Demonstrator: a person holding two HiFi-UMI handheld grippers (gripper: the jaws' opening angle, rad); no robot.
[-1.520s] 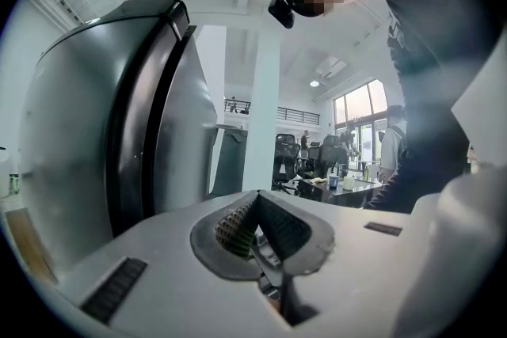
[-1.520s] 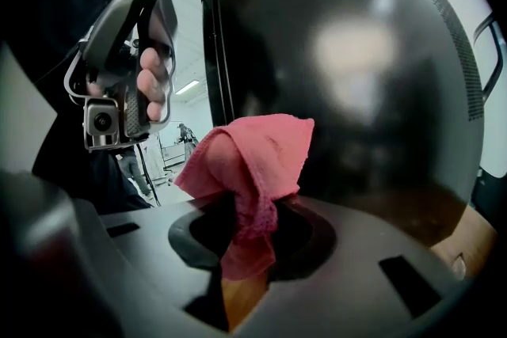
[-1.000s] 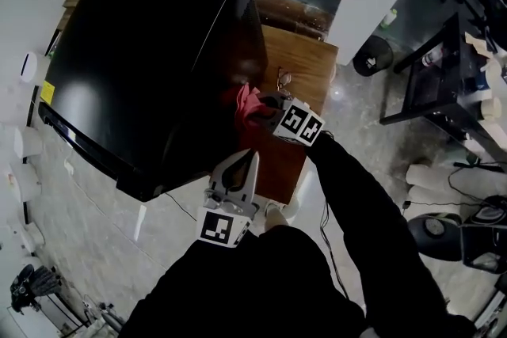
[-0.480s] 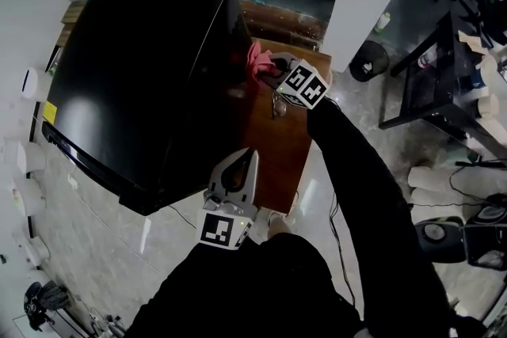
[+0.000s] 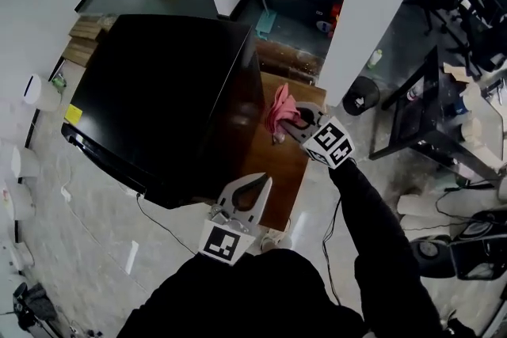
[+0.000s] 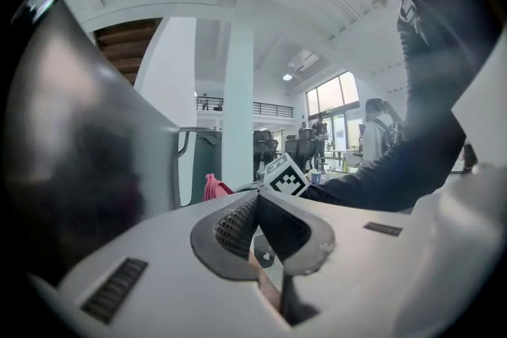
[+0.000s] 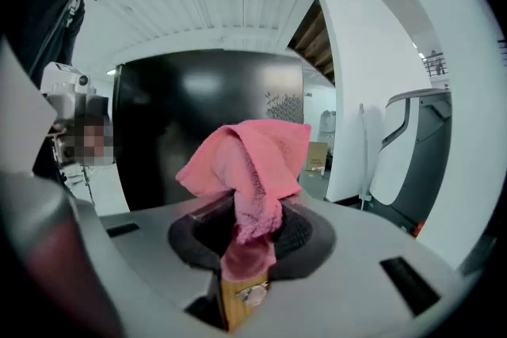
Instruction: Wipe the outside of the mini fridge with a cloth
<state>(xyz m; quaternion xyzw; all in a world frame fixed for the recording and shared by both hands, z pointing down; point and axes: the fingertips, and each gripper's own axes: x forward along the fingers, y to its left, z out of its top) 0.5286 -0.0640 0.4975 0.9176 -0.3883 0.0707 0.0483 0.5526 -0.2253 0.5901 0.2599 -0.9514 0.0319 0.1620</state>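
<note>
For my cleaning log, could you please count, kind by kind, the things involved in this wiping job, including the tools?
Mini fridge: 1
Cloth: 1
Table: 1
Tools: 2, the left tool shut on nothing, the right tool gripping the cloth
Total: 5

Mini fridge [image 6: 71, 170] blurred and cut off in the left gripper view, wooden table [image 5: 287, 166] partly hidden by it, cloth [image 7: 249, 162] lower end buried between the jaws of the right gripper [image 5: 295, 119]
</note>
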